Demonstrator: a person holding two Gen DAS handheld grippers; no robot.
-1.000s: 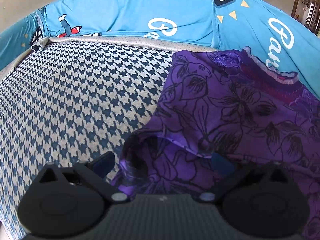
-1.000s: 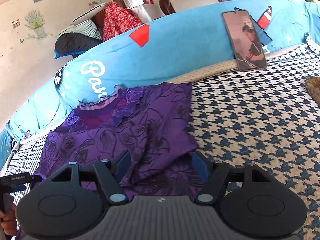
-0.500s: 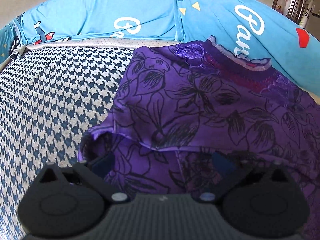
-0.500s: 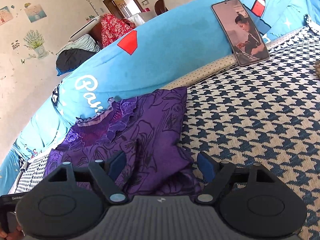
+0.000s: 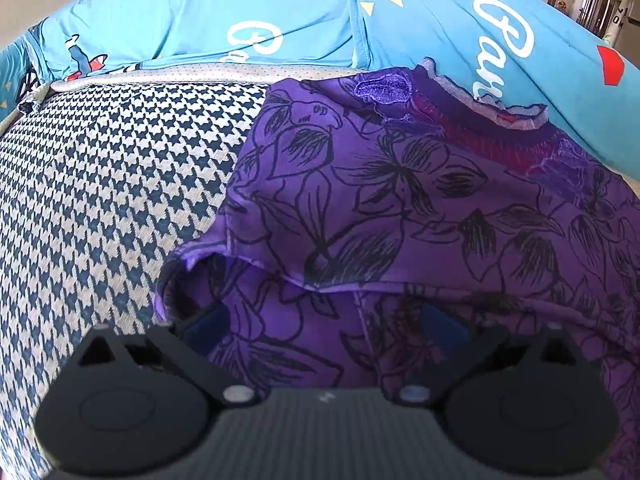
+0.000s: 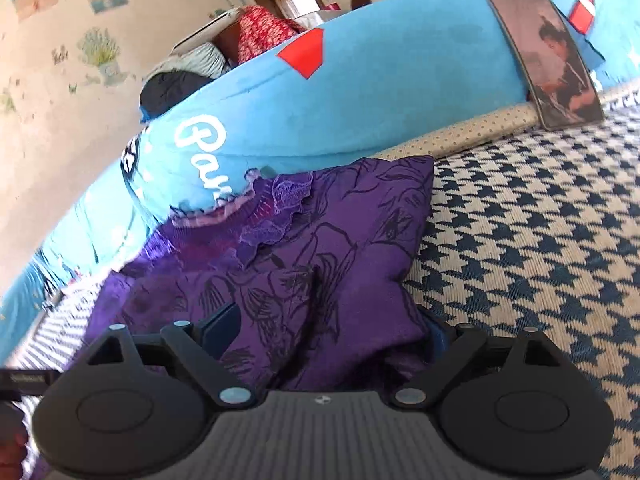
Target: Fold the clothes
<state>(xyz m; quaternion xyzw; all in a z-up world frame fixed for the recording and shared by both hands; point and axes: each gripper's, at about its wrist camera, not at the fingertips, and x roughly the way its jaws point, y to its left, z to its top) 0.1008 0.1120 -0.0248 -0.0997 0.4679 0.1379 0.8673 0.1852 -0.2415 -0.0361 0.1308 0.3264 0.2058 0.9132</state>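
A purple garment with black flower outlines [image 5: 400, 200] lies on the houndstooth sofa seat [image 5: 100, 184], its lace-trimmed neckline against the blue cushions. My left gripper [image 5: 324, 326] hovers open over the garment's near left edge, where a folded hem runs just ahead of the fingertips. In the right wrist view the garment [image 6: 320, 264] bunches up in a thick fold at its near right corner. My right gripper [image 6: 330, 328] straddles that fold with its jaws opening, and the cloth fills the gap and hides most of the right finger.
Blue printed cushions [image 6: 380, 92] line the back of the seat. A phone [image 6: 548, 60] leans against them to the right of the garment. Bare houndstooth seat [image 6: 540, 240] stretches right. Piled clothes [image 6: 248, 36] sit behind the sofa. A hand shows at lower left [image 6: 12, 452].
My right gripper's jaws have widened around the bunched corner while it sank closer to the seat. The left gripper has shifted from the bare seat onto the garment's edge.
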